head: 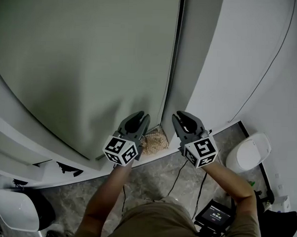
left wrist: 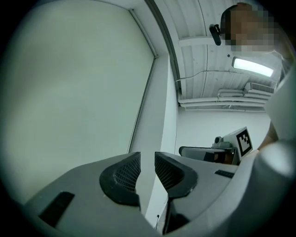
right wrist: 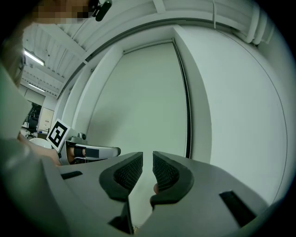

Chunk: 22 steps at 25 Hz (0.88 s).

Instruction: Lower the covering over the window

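Observation:
A pale grey-green roller blind point(head: 92, 55) hangs flat over the window, down to the sill. Its dark cord point(head: 174, 58) runs along the blind's right edge. My left gripper point(head: 137, 121) and right gripper point(head: 184, 119) are side by side in front of the blind's lower right corner, apart from the cord. Both are open by a narrow gap with nothing between the pads. In the left gripper view the blind point(left wrist: 74, 92) fills the left side beyond the left gripper point(left wrist: 147, 171). The right gripper view shows the blind point(right wrist: 138, 106), the cord point(right wrist: 185, 106) and the right gripper point(right wrist: 147, 173).
A white sill point(head: 64, 161) runs below the window. A brown woven thing point(head: 155, 140) lies at the corner between the grippers. A white wall point(head: 238, 55) stands to the right, with a white bin point(head: 247, 153) at its foot. Cables point(head: 175, 177) and a screened device point(head: 213, 213) are on the floor.

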Tool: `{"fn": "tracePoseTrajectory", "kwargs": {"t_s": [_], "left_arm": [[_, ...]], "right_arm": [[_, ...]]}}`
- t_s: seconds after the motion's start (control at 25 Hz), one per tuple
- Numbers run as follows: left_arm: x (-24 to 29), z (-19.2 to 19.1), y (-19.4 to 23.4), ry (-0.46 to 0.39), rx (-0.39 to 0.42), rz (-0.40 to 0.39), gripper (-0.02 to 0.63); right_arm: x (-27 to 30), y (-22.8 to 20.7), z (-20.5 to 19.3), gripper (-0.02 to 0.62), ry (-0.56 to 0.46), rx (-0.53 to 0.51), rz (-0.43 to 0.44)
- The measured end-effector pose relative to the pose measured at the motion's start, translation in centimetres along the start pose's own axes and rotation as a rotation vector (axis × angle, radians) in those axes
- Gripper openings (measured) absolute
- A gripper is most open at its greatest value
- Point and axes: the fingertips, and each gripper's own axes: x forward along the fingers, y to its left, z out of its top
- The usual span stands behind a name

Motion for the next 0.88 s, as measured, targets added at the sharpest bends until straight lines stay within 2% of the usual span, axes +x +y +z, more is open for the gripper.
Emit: {"fn": "tracePoseTrajectory", "kwargs": {"t_s": [0.36, 0.6, 0.88], "left_arm": [[-0.1, -1.4, 2.7, 0.013, -0.038, -0.010, 0.094], [1.0, -1.6, 1.9, 0.032, -0.032, 0.011, 0.094], [0.2, -1.5, 1.7, 0.025, -0.019, 0.022, 0.094]], "right_arm": [[1.9, 0.0, -0.9, 0.052, 0.006, -0.022, -0.048], [1.3, -1.6, -1.1, 0.052, 0.021, -0.016, -0.028], [1.4, -0.7, -1.6, 0.052, 0.030, -0.038, 0.007]]}}
